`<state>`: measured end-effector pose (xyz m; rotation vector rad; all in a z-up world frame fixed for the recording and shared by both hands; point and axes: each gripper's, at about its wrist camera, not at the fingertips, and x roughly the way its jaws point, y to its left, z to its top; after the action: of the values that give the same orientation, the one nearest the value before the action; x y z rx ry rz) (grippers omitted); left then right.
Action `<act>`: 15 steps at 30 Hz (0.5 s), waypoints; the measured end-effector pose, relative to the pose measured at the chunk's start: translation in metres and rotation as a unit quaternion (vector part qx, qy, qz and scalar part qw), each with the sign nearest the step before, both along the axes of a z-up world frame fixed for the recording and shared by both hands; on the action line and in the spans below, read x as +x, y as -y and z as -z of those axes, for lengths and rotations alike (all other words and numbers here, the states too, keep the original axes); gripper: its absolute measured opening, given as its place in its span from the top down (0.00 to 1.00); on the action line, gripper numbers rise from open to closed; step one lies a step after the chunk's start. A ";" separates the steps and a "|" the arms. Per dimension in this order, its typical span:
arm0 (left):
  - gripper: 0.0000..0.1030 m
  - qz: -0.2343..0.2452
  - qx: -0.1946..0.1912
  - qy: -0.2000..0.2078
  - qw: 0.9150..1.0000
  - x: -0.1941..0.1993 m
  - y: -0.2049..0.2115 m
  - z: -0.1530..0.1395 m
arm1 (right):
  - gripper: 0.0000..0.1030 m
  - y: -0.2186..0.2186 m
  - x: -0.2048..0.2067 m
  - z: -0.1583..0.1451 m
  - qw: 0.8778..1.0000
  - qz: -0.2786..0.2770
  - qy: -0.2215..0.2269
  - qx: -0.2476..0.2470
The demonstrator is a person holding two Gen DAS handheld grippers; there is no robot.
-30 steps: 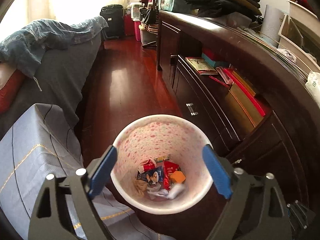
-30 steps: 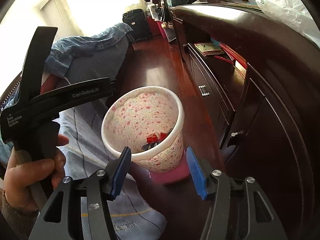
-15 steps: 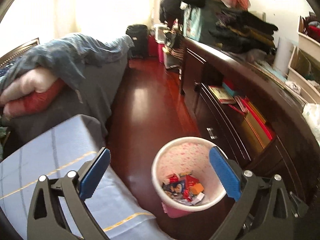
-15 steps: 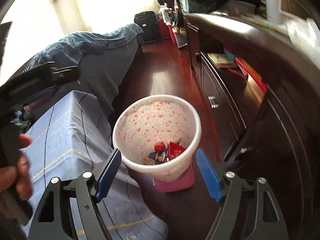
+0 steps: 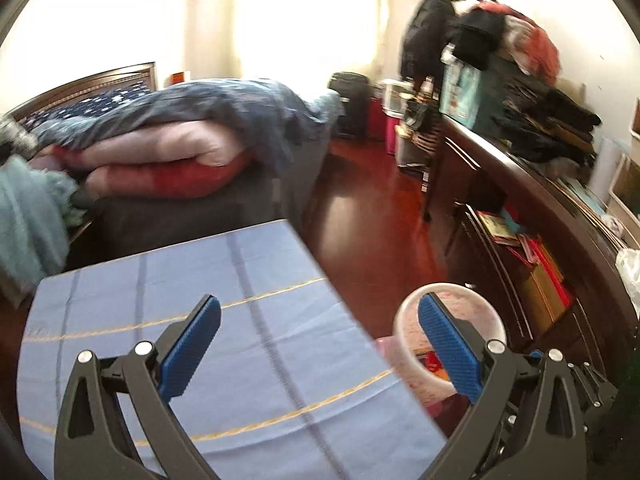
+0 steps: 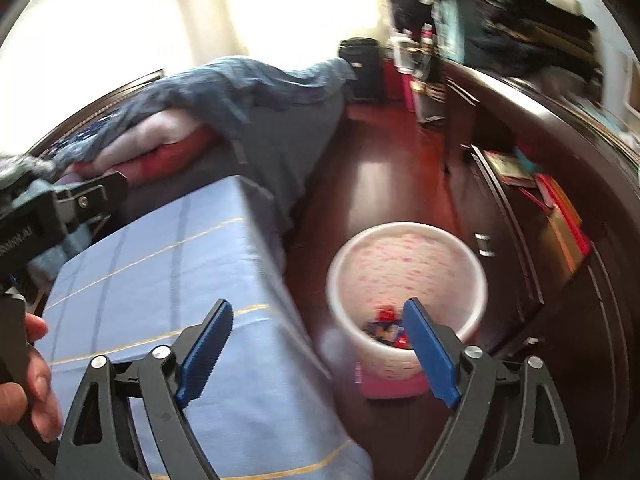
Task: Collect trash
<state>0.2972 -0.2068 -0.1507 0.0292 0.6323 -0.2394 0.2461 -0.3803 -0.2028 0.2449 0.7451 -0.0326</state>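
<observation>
A white bin with pink dots (image 6: pixel 404 256) stands on the dark red floor on a pink base (image 6: pixel 394 386), with colourful wrappers (image 6: pixel 386 326) in its bottom. It also shows in the left wrist view (image 5: pixel 452 304), partly behind my right finger. My left gripper (image 5: pixel 320 344) is open and empty above the blue cloth-covered surface (image 5: pixel 248 320). My right gripper (image 6: pixel 318 350) is open and empty, between that surface (image 6: pixel 160 264) and the bin. No loose trash shows on the cloth.
A bed with a blue blanket and pink and red bedding (image 5: pixel 168 148) lies behind the cloth surface. A long dark dresser (image 5: pixel 560 240) with books and piled clothes runs along the right. Suitcases and boxes (image 5: pixel 352 104) stand at the far end of the floor.
Both grippers have risen and swung left, away from the bin and over the blue cloth. The bin now sits low and right in both views. Both stay open.
</observation>
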 end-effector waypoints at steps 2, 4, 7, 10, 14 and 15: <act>0.04 -0.024 -0.006 0.003 1.000 -0.009 -0.025 -0.004 | 0.10 -0.018 -0.002 -0.005 1.000 -0.018 0.005 0.000; 0.04 -0.048 -0.011 0.003 0.999 -0.019 -0.049 -0.008 | 0.07 -0.037 -0.005 -0.010 0.999 -0.034 0.010 0.000; 0.04 -0.085 -0.021 0.003 0.996 -0.039 -0.087 -0.015 | 0.06 -0.066 -0.013 -0.019 0.999 -0.047 0.017 -0.004; 0.04 -0.130 -0.029 0.013 0.991 -0.072 -0.129 -0.030 | 0.04 -0.100 -0.033 -0.037 0.998 -0.046 0.032 -0.035; 0.04 -0.179 -0.032 0.044 0.982 -0.125 -0.170 -0.056 | 0.04 -0.135 -0.069 -0.072 0.992 -0.069 0.086 -0.059; 0.04 -0.189 -0.032 0.051 0.980 -0.137 -0.177 -0.063 | 0.04 -0.142 -0.081 -0.083 0.990 -0.075 0.103 -0.060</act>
<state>0.1606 -0.0293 -0.0879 -0.1388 0.5170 0.1087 0.1650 -0.2379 -0.1201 0.0747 0.5527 0.0879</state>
